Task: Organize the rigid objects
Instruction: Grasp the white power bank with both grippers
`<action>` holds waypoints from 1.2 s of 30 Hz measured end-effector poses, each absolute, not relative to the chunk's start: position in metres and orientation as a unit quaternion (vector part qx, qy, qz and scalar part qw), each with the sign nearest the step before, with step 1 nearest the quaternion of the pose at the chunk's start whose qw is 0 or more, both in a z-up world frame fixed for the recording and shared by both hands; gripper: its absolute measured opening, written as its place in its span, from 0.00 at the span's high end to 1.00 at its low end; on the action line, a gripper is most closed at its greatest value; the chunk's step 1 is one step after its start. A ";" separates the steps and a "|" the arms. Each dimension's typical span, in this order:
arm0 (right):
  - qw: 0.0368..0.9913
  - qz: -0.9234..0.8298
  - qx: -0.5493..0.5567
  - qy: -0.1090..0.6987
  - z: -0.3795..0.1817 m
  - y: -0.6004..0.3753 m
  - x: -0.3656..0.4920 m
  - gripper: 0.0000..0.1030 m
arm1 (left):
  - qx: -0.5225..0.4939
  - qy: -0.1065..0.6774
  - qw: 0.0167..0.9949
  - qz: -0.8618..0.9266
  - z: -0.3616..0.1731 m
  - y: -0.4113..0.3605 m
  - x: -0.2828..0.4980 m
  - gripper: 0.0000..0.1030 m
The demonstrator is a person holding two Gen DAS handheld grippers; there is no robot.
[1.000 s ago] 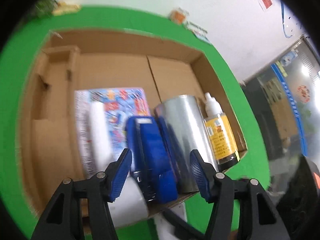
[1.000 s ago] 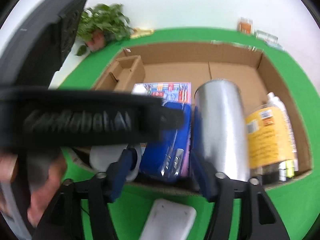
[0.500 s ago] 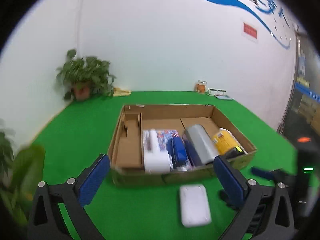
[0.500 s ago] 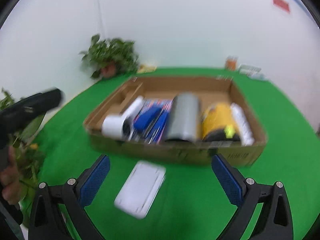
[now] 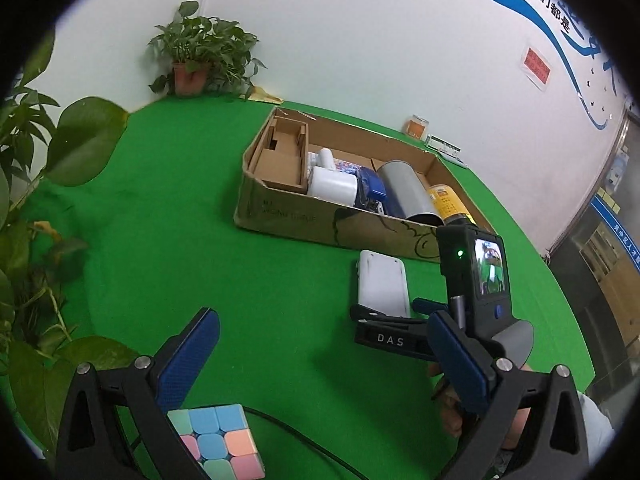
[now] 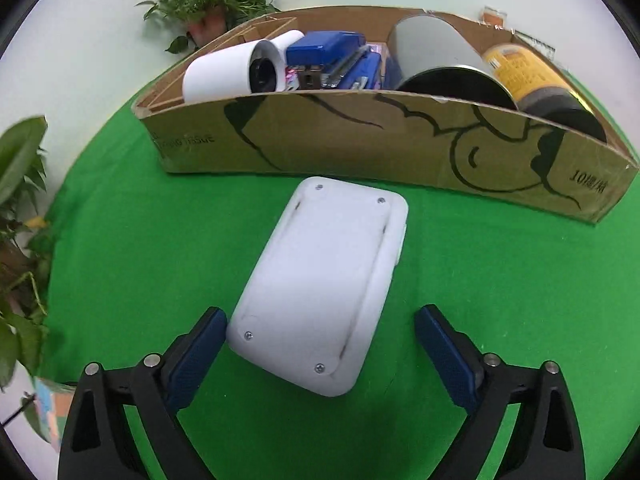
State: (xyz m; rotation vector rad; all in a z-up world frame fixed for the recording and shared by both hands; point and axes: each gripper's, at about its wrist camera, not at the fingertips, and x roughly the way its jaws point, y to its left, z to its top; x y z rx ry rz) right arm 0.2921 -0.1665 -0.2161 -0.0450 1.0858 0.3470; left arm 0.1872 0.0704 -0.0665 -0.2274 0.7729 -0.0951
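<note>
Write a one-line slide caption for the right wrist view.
Right tool, jaws open and just been closing, straddles a white flat case on green felt before the packed cardboard box.

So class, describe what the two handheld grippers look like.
Both the left gripper and right gripper have black angular frames, silver pivot screws and dark blue textured jaws. The right carries white "DAS" lettering, a small screen and a green light.

The box [image 6: 360,148] sits behind the case [image 6: 320,280] on my mat [image 6: 500,280]. In the box lie a roll [image 6: 224,76], can [image 6: 440,56] and bottle [image 6: 528,76].
</note>
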 end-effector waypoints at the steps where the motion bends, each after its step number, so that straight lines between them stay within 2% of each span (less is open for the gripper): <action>1: 0.843 0.167 -0.029 0.510 -0.217 -0.165 0.291 0.16 | -0.111 0.376 0.919 -0.048 -0.066 0.069 0.185 0.00; 2: 0.845 0.168 -0.037 0.507 -0.215 -0.164 0.288 0.27 | -0.112 0.376 0.918 -0.052 -0.066 0.069 0.185 0.00; 3: 0.848 0.164 -0.053 0.502 -0.213 -0.162 0.284 0.32 | -0.112 0.377 0.918 -0.057 -0.066 0.067 0.185 0.00; 6: 0.850 0.175 -0.062 0.493 -0.215 -0.167 0.273 0.36 | -0.109 0.386 0.913 -0.070 -0.070 0.060 0.188 0.00; 17: 0.844 0.206 -0.045 0.493 -0.192 -0.265 0.183 0.36 | -0.169 0.491 0.818 -0.248 -0.120 -0.014 0.211 0.00; 19: 0.852 0.202 -0.038 0.481 -0.187 -0.282 0.171 0.34 | -0.172 0.505 0.799 -0.276 -0.131 -0.034 0.218 0.04; 20: 0.857 0.201 -0.036 0.472 -0.184 -0.288 0.164 0.34 | -0.177 0.514 0.789 -0.285 -0.138 -0.041 0.222 0.06; 22: 0.865 0.198 -0.051 0.459 -0.178 -0.296 0.151 0.28 | -0.186 0.538 0.768 -0.294 -0.153 -0.055 0.230 0.18; 24: 0.868 0.195 -0.058 0.454 -0.176 -0.304 0.143 0.26 | -0.190 0.555 0.753 -0.298 -0.164 -0.063 0.238 0.29; 26: 0.861 0.191 -0.052 0.468 -0.182 -0.303 0.145 0.26 | -0.190 0.571 0.742 -0.294 -0.175 -0.071 0.241 0.33; 28: 0.858 0.179 -0.051 0.479 -0.191 -0.298 0.156 0.26 | -0.192 0.583 0.732 -0.297 -0.181 -0.075 0.243 0.50; 30: 0.854 0.175 -0.052 0.487 -0.199 -0.290 0.166 0.33 | -0.195 0.586 0.726 -0.302 -0.183 -0.077 0.241 0.56; 32: 0.855 0.167 -0.073 0.486 -0.201 -0.281 0.170 0.36 | -0.194 0.586 0.727 -0.300 -0.182 -0.077 0.242 0.57; 35: 0.855 0.158 -0.069 0.489 -0.202 -0.279 0.170 0.37 | -0.185 0.584 0.734 -0.295 -0.180 -0.078 0.240 0.61; 36: 0.855 0.157 -0.061 0.490 -0.202 -0.279 0.170 0.38 | -0.181 0.583 0.737 -0.291 -0.179 -0.076 0.238 0.68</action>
